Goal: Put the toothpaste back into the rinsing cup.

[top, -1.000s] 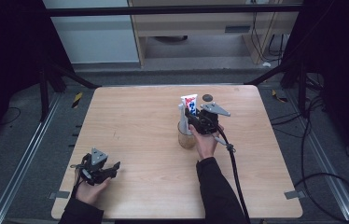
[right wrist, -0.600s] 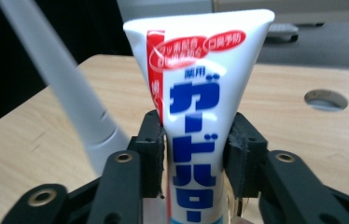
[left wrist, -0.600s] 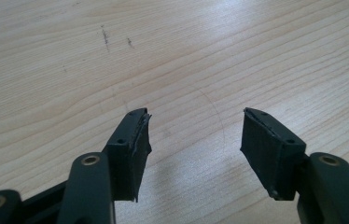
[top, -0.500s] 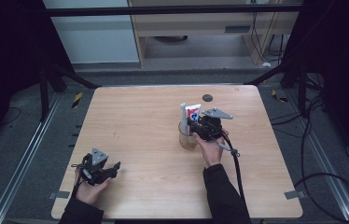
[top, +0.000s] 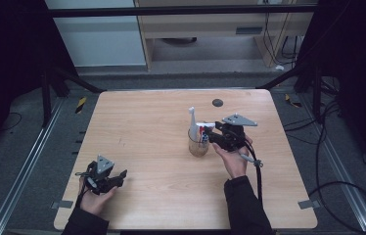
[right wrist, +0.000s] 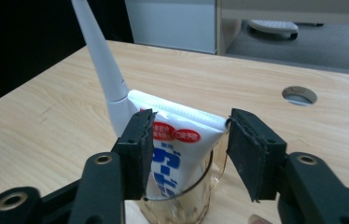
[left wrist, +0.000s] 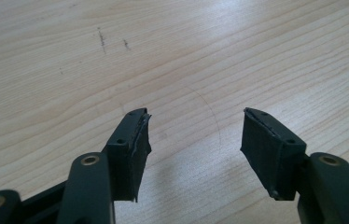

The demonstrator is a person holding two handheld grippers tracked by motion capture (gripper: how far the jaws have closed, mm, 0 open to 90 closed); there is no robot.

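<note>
A clear glass cup (top: 198, 148) stands near the table's middle. In it lean a white toothpaste tube (top: 203, 128) with red and blue print and a white tapered handle (top: 192, 121). My right gripper (top: 210, 133) hovers just right of the cup, level and pointing at it. Its jaws have just been opening, and their pads are off the tube. In the right gripper view the tube (right wrist: 177, 156) and handle (right wrist: 102, 56) rise from the cup (right wrist: 196, 196) just beyond the right gripper (right wrist: 189, 126). My left gripper (top: 118, 177) (left wrist: 193, 135) rests open over bare wood at the front left.
A round cable hole (top: 217, 102) (right wrist: 299, 94) sits in the wooden table (top: 147, 127) behind the cup. A black cable trails from the right gripper toward the front edge. Metal rails and dark floor surround the table.
The right gripper has let go of the toothpaste tube and drawn back to the right of the cup, its jaws wider. The tube stays in the cup. The left gripper has not moved.
</note>
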